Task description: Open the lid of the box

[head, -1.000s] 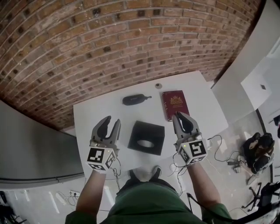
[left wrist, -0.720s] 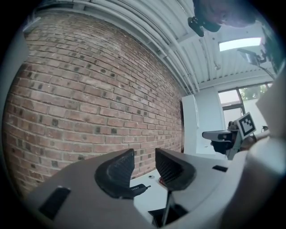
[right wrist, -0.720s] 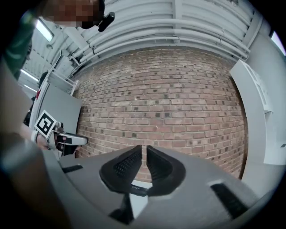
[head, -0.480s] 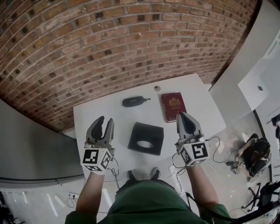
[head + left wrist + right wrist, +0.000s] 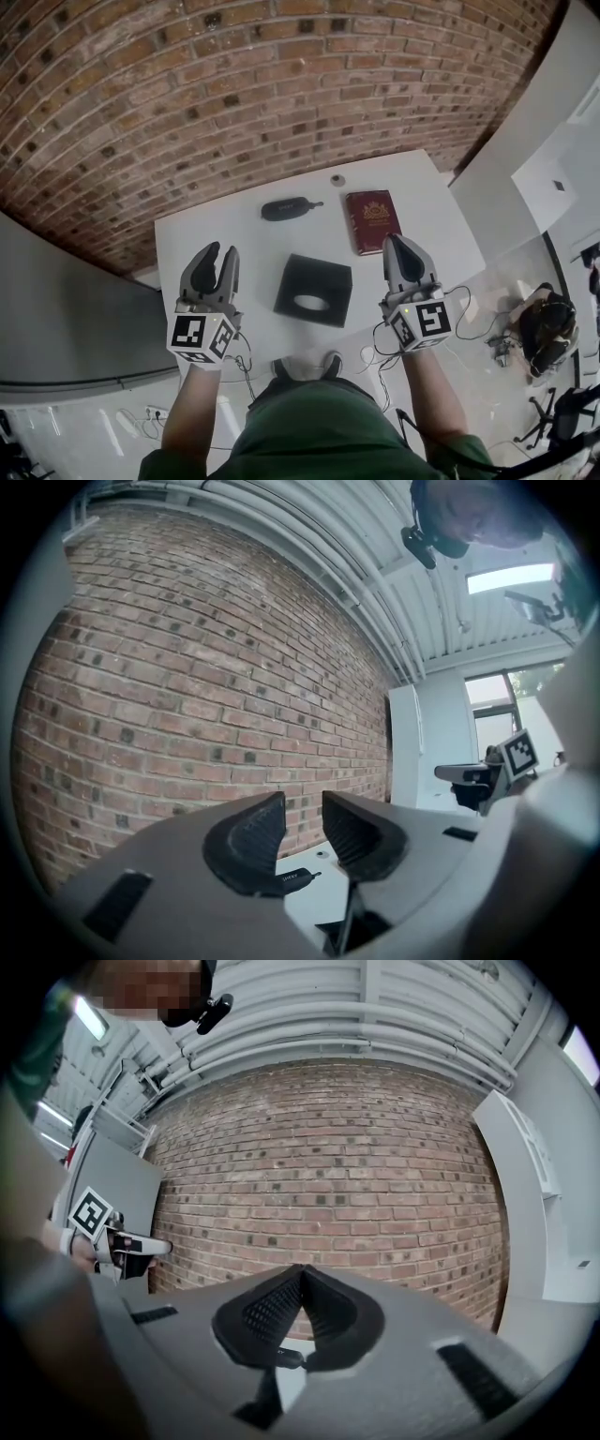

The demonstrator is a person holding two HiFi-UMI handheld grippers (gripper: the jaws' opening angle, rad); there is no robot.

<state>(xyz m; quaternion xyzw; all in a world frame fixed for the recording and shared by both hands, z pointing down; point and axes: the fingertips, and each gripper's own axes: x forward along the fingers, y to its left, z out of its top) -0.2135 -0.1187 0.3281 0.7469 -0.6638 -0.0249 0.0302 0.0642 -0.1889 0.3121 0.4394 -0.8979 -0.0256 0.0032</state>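
Head view is showing us holding both grippers over the near edge of the white table, one on each side of the black box. The box is sitting flat near the table's middle, apart from both grippers, its top with an oval opening facing up. Our left gripper is hovering to the box's left with its jaws a little apart and closing. Left gripper view is showing nothing between them, only the brick wall and table beyond. Our right gripper is hanging to the box's right, near the red book. Right gripper view is showing its jaws pressed together, tip to tip, on nothing. Beyond the box a black case is lying beside the book, and a small round thing is sitting near the far edge.
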